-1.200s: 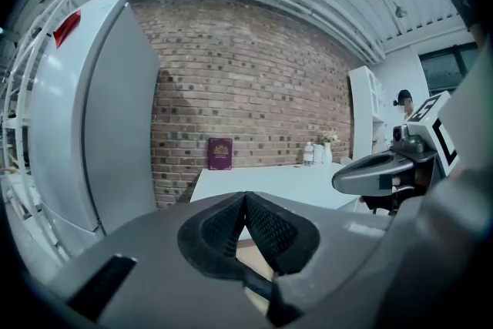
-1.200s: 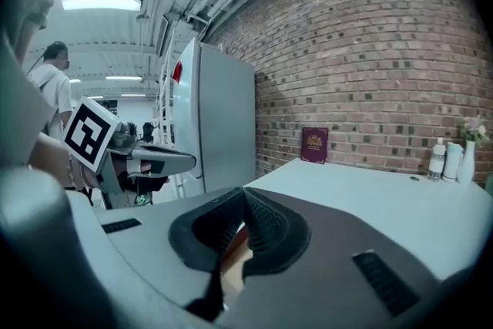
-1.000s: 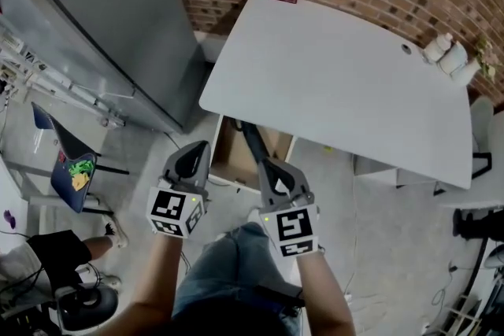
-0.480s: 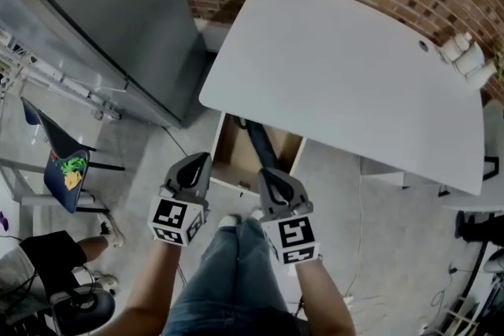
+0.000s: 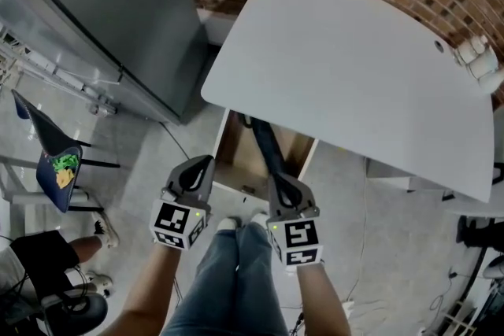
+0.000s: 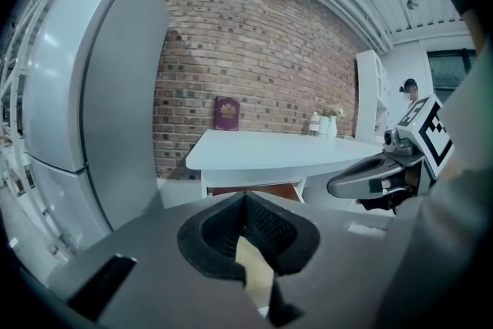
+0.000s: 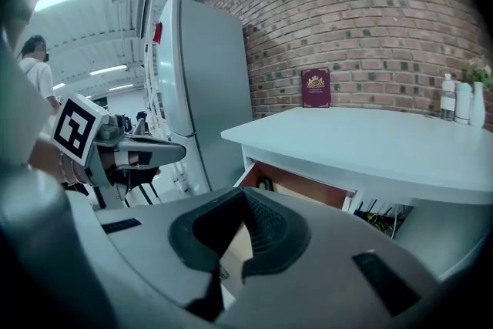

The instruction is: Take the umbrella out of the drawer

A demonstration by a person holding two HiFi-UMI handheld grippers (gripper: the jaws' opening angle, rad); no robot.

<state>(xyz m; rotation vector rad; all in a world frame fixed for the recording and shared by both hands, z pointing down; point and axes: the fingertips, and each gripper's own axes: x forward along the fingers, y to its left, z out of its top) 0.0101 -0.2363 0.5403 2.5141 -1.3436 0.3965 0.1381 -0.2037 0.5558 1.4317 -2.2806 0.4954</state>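
The drawer (image 5: 230, 153) is seen standing open below the white surface (image 5: 346, 83). The dark folded umbrella (image 5: 264, 142) is laid lengthwise inside the drawer, towards its right side. The left hand-held gripper (image 5: 203, 163) is held just in front of the drawer, its jaws closed together on nothing. The right hand-held gripper (image 5: 277, 179) is held at the drawer's front edge, likewise closed and empty.

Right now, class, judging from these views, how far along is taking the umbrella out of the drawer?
Done: the drawer stands open under the table. In hand: nothing yet; left tool and right tool hover shut and empty before it. Left: grip the dark umbrella lying inside and lift it out.
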